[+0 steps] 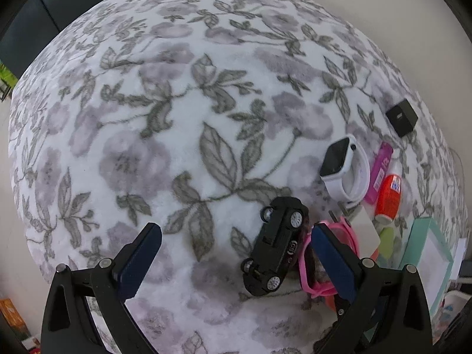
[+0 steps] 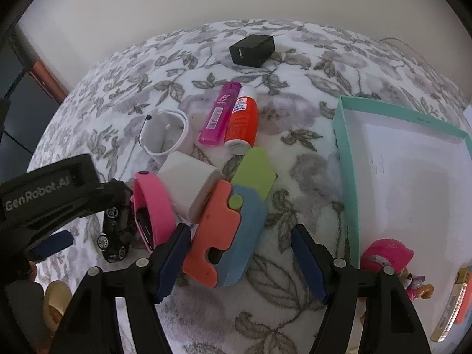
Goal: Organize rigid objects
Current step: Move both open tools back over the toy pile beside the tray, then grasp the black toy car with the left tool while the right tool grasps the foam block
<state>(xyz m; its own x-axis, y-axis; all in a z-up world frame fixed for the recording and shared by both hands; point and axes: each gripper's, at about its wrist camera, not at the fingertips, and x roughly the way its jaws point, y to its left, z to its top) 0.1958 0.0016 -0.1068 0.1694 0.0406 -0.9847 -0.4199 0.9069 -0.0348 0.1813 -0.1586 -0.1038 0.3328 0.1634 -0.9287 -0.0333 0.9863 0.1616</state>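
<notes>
Your right wrist view catches one clear line of print: "GenRobot.AI" in pale letters on the black housing of your left tool. The pink tube carries a barcode label and a logo too small to read. The orange bottle shows a white label with blue and red print, also illegible. Faint marks on the teal box rim cannot be made out. Your left wrist view offers nothing legible.
</notes>
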